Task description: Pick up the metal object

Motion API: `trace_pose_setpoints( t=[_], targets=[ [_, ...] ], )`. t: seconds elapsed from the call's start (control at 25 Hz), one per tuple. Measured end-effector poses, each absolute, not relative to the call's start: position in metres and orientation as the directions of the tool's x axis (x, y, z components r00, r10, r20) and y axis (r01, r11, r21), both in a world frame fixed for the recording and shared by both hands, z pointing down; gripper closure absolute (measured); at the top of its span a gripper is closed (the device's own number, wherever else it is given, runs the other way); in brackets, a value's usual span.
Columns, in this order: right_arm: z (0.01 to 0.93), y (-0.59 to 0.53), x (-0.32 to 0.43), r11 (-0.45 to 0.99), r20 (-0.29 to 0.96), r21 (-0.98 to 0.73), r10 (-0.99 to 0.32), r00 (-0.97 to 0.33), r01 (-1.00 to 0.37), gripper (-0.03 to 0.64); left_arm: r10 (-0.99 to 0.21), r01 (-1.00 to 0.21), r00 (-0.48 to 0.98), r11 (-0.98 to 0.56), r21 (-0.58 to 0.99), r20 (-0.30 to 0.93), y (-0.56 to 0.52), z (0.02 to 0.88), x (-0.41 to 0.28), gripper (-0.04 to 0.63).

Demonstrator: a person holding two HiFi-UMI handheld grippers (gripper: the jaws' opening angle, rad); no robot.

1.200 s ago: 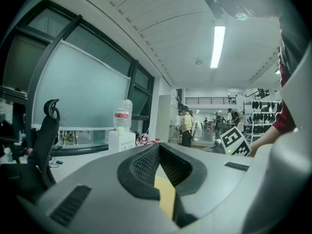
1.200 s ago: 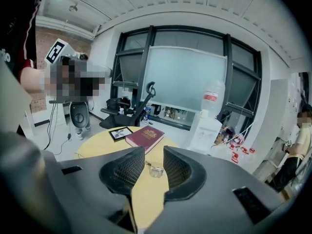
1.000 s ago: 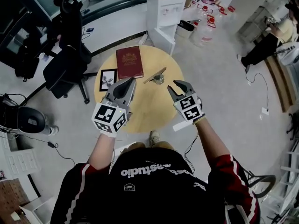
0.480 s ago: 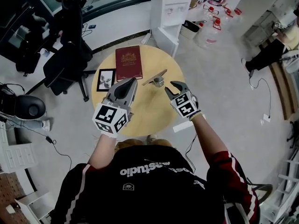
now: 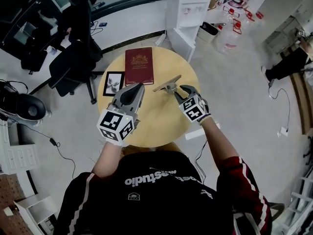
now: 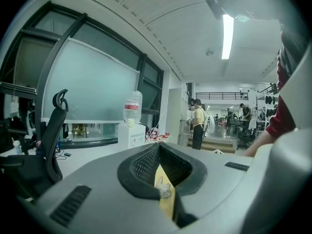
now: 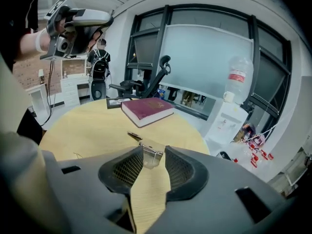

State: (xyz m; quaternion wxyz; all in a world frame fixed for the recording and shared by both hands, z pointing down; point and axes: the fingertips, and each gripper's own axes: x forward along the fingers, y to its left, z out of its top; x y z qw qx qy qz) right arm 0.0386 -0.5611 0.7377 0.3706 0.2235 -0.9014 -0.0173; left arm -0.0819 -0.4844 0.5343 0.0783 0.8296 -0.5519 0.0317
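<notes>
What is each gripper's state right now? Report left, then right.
Left gripper: closed, empty.
Right gripper: open, jaws have just been opening; metal object at the jaw tips, not gripped.

Shiny metal object (image 5: 167,84), pale matt wood table (image 5: 151,124)

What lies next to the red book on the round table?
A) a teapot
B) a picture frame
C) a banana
B: in the head view a picture frame lies just left of the red book on the round table.
</notes>
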Motion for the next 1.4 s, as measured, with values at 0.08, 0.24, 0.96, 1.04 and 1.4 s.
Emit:
trace_pose_setpoints(
  t=[0.08,0.24,0.96,1.04,1.4],
  targets=[
    [0.747,-0.565,0.037,0.903,0.666,0.193,-0.407,-0.625,-0.383,0.465,-0.913,-0.924,0.380,-0.369,0.094,0.147,-0.487,0.540,-0.084,0.578],
    [0.759,-0.570,0.032,0.912,0.671,0.219,-0.400,-0.625,-0.348,0.462,-0.918,-0.932,0.362,-0.352,0.091,0.163,-0.490,0.549,-0.092,0.578],
    [0.781,-0.586,-0.009,0.957,0.690,0.224,-0.289,-0.663,-0.184,0.432,-0.932,-0.956,0.292,-0.278,0.096,0.213,-0.488,0.556,-0.118,0.578],
    [0.781,-0.588,-0.010,0.957,0.686,0.221,-0.291,-0.667,-0.190,0.426,-0.932,-0.957,0.289,-0.275,0.091,0.218,-0.485,0.556,-0.119,0.578],
    [0.763,-0.595,-0.016,0.957,0.680,0.157,-0.284,-0.676,-0.244,0.509,-0.932,-0.960,0.278,-0.261,0.102,0.233,-0.472,0.546,-0.125,0.578]
  ],
)
